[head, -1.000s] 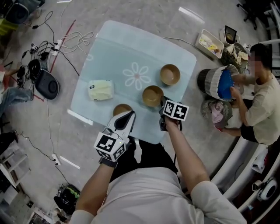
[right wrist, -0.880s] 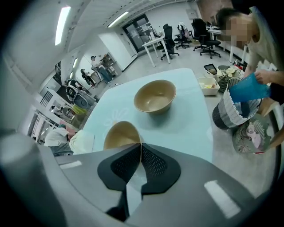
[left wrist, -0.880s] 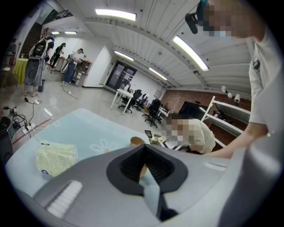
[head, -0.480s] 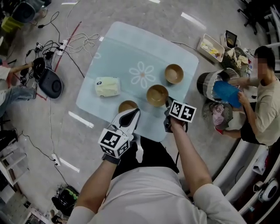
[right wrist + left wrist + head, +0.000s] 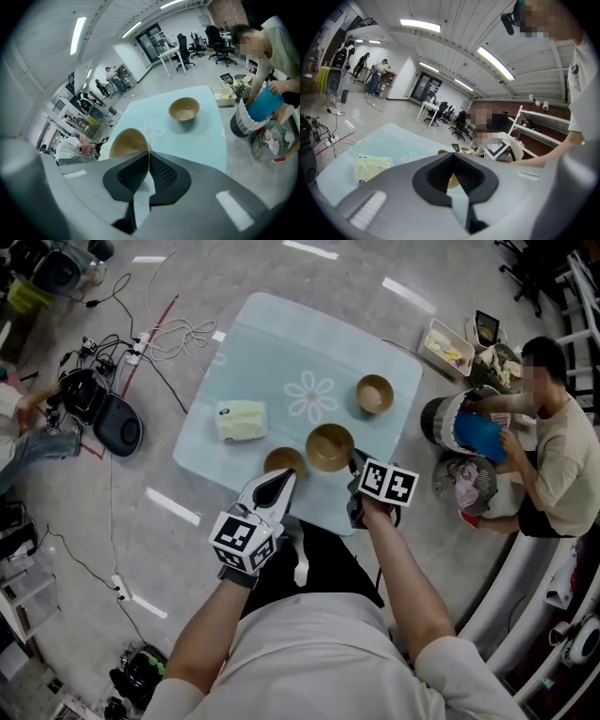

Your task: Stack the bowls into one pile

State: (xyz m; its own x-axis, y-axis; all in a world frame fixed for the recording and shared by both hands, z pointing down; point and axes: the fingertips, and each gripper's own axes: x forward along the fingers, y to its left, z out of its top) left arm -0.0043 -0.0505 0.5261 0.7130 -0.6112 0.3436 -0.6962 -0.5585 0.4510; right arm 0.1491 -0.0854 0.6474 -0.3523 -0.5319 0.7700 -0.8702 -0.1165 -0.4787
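Observation:
Three tan bowls are on the pale blue table point(image 5: 272, 343). The far bowl point(image 5: 375, 393) stands alone by the right edge and also shows as the far bowl point(image 5: 184, 109). In the right gripper view the middle bowl point(image 5: 330, 447) is tilted, and my right gripper point(image 5: 353, 463) is shut on its near rim. There the rim of the middle bowl point(image 5: 126, 143) meets the closed jaws of the right gripper point(image 5: 149, 154). My left gripper point(image 5: 280, 477) is shut on the near edge of the near bowl point(image 5: 284, 462). A sliver of the near bowl point(image 5: 451, 179) sits inside the left gripper point(image 5: 451, 161).
A folded yellow cloth point(image 5: 242, 419) lies on the table's left part, seen too as the cloth point(image 5: 371, 166). A person point(image 5: 553, 456) crouches right of the table by a basket point(image 5: 459, 423) and a tray point(image 5: 448, 337). Cables and black gear point(image 5: 103, 413) lie on the floor left.
The middle bowl has shifted a little left, toward the near bowl, with my right gripper on it. The left gripper stays at the near bowl. The head view has drifted.

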